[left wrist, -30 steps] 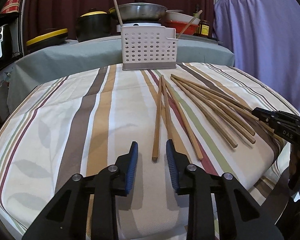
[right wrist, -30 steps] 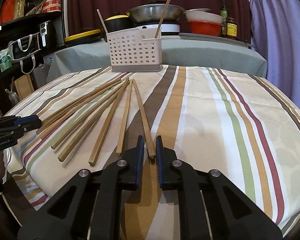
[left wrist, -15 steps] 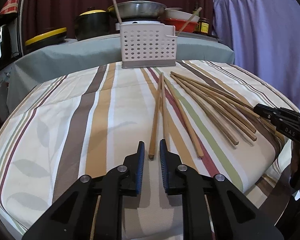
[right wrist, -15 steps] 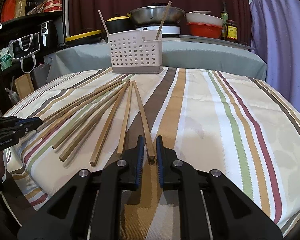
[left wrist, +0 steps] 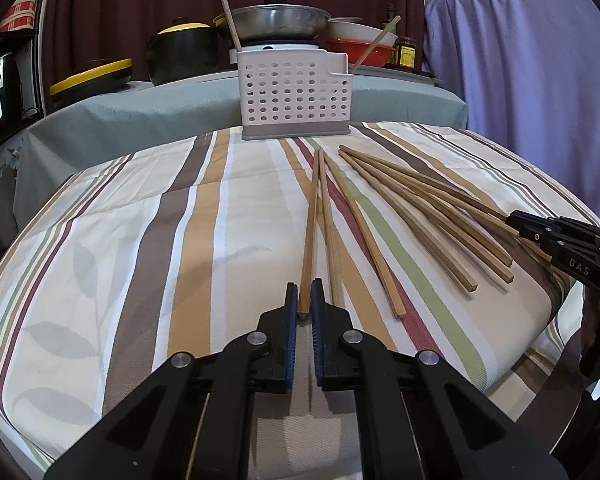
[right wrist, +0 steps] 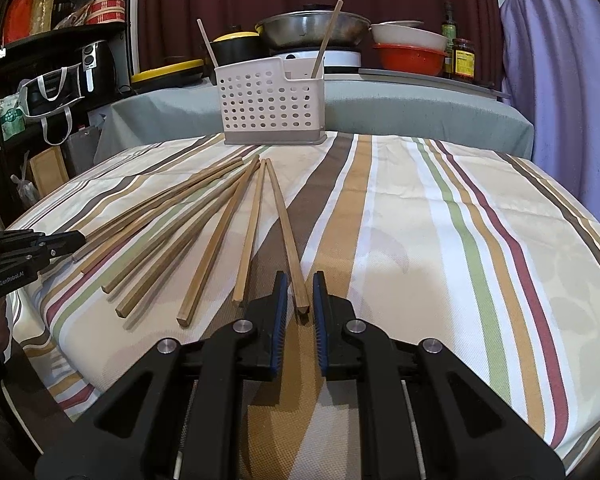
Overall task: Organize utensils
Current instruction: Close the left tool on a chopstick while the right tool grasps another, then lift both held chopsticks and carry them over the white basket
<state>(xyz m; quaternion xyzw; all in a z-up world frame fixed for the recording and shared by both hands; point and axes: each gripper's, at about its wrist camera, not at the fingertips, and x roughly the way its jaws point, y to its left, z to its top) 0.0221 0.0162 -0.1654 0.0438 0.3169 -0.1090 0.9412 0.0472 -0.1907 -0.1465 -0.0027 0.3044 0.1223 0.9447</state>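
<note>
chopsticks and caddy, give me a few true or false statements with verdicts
1. The left claw is shut on a chopstick. True; its jaws have just been closing.
2. The caddy is empty. False: two chopsticks stand in it.
3. The right claw has a chopstick end between its jaws. True.
4. The caddy lies on its side. False: it stands upright on the striped cloth.
</note>
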